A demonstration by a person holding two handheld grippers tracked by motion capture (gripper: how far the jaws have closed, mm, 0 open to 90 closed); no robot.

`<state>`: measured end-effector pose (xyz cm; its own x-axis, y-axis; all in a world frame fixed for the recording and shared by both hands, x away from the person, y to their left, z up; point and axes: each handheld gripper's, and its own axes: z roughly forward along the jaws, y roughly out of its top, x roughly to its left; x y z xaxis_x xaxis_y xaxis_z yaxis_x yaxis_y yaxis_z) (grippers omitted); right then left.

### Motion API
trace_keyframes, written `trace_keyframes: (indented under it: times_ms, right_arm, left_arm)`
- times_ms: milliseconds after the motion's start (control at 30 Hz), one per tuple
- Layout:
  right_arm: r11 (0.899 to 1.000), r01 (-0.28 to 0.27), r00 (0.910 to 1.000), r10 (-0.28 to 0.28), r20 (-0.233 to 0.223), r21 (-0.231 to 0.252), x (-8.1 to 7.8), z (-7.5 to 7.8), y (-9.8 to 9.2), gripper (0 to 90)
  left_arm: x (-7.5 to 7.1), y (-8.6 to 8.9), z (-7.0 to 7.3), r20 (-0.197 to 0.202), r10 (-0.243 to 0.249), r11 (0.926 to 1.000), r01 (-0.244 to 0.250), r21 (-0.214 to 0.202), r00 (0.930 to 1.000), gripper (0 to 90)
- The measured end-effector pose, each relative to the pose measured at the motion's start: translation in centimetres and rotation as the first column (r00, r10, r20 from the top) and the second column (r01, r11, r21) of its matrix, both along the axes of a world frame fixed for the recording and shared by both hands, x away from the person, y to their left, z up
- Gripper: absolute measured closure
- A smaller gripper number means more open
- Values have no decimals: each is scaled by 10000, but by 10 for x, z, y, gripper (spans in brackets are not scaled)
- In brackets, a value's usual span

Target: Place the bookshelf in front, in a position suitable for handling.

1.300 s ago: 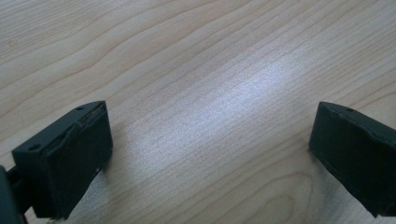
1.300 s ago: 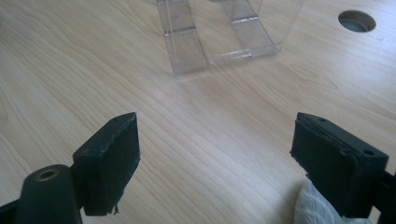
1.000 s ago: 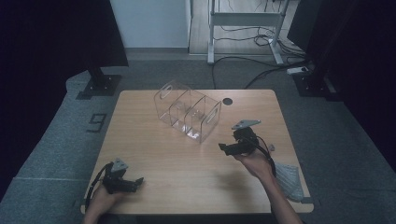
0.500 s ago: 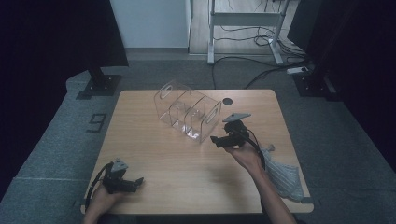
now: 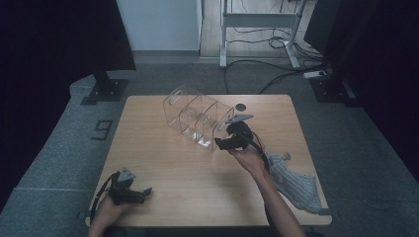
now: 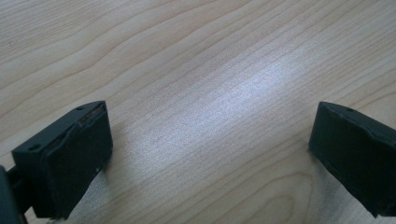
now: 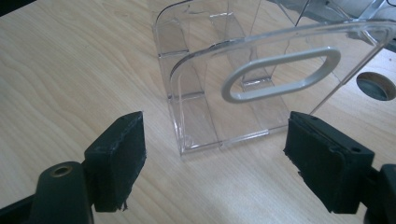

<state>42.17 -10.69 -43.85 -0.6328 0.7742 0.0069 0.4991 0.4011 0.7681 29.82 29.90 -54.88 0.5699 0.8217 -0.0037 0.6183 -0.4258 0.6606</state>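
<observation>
right tongs (image 5: 220,143): gaping wide, holding nothing, hovering just beside the near end of the clear organizer (image 5: 195,117); jaws flanking its end wall in the right gripper view
left tongs (image 5: 146,191): spread wide, empty, sitting low at the bench's (image 5: 163,163) near-left corner, bare wood between the jaws
clear organizer: standing mid-bench toward the far side, divided into compartments, grey oval handle (image 7: 280,73) showing on the end wall
striped cloth (image 5: 294,180): lying crumpled at the near-right bench edge, beside the right forearm
</observation>
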Motion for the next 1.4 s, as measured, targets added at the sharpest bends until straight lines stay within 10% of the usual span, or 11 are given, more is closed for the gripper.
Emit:
trace_keyframes:
  times_ms: [700, 1400]
  right_arm:
    - [9955, 891, 9957, -881, 302, -325, 26, -4, 25, 213]
    - [9850, 1702, 9851, -1695, 286, -269, 44, -7, -14, 281]
  left_arm:
    - [0, 0, 0, 6, -8, 10000, 8, 0, 10000, 0]
    - [0, 0, 0, 9, -16, 10000, 16, -2, 10000, 0]
